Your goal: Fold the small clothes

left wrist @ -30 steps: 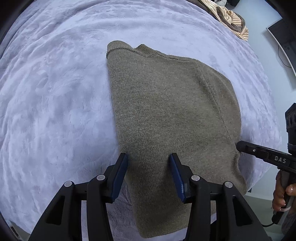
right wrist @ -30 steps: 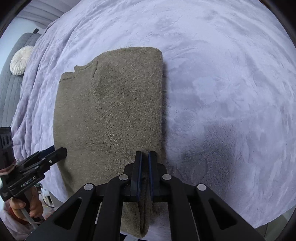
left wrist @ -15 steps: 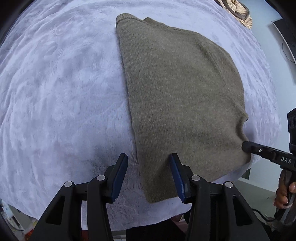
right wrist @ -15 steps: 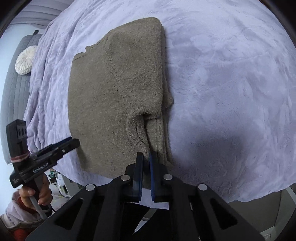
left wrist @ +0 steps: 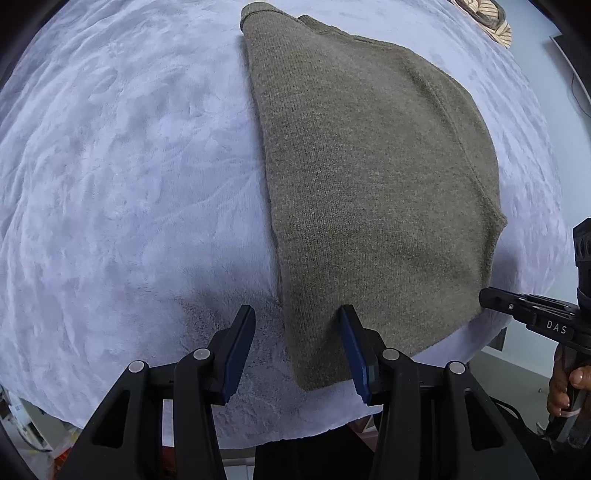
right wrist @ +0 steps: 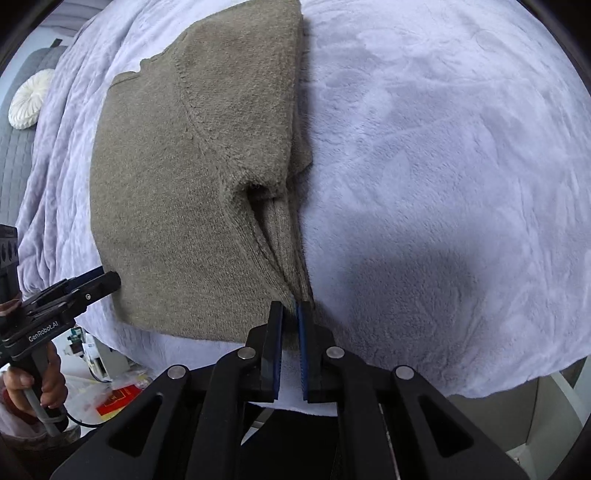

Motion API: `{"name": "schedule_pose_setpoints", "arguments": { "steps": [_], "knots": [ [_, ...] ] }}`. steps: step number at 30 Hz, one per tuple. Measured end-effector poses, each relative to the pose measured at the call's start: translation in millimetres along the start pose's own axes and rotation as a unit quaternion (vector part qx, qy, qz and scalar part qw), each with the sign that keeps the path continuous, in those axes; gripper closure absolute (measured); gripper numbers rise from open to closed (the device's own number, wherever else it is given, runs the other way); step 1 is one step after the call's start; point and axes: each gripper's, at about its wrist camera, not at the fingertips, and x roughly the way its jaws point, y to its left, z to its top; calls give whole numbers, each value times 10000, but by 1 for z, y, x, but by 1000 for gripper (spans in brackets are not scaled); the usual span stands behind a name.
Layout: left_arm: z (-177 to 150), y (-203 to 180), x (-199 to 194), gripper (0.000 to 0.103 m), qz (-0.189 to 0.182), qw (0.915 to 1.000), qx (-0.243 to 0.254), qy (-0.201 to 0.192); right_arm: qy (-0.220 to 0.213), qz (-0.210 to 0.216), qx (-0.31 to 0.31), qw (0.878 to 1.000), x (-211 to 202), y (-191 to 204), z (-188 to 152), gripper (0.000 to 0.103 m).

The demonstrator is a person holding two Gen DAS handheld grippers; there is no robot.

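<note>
Left hand-held gripper (left wrist: 297, 341): black frame, blue pads, jaws spread partway. They straddle the sweater's left edge near its lower left corner; the right pad lies over the knit, the left pad over bare blanket. Whether either pad touches the fabric cannot be told. In the right wrist view this tool shows at the left margin, its tip just beside the sweater's left edge, held by a hand (right wrist: 35, 387).

Blanket (left wrist: 122, 177): pale lilac plush covering the bed, creased and shaded under each tool. Its near edge hangs over the bed's front.

Sweater (left wrist: 373, 192): olive-brown knit, folded lengthwise into a long panel, lying flat on the blanket near the bed's front edge. Neckline at the far end, hem toward the near edge. In the right wrist view the right side shows a sleeve tucked along the fold, with a dark opening at the armpit and ridges of fabric running down to the near right corner.

Right hand-held gripper (right wrist: 290, 308): same build, pads pressed nearly together, pinching a thin gather of the sweater's near right corner. In the left wrist view its tip sits at the sweater's right edge, with fingers (left wrist: 565, 387) on the handle.

Round white cushion (right wrist: 31, 98): on grey upholstery beyond the bed's far left.

Striped fabric (left wrist: 491, 18): at the bed's far right corner.
</note>
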Motion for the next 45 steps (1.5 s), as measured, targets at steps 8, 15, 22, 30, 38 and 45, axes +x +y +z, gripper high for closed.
{"name": "schedule_pose_setpoints", "arguments": {
  "steps": [8,15,22,30,38,45],
  "knots": [
    [3,-2,-10,55,100,9999,86,-106,-688,-311,-1170,9903,-39,45,-5,96],
    [10,2,-22,55,185,9997,82,-156,-113,-295,-644,9974,6,36,4,98],
    [12,19,-32,55,173,9995,6,-252,-286,-326,-473,9979,-37,25,4,93],
    [35,14,-62,19,335,9975,-125,-607,-614,-307,-346,9970,-61,46,25,92],
    [43,-1,-94,0,282,9948,-208,-952,-914,-297,-320,9949,-76,76,41,47],
    [41,-11,-94,0,423,9938,-304,-982,-1176,-561,-381,9907,-87,90,47,11]
  ]
}}
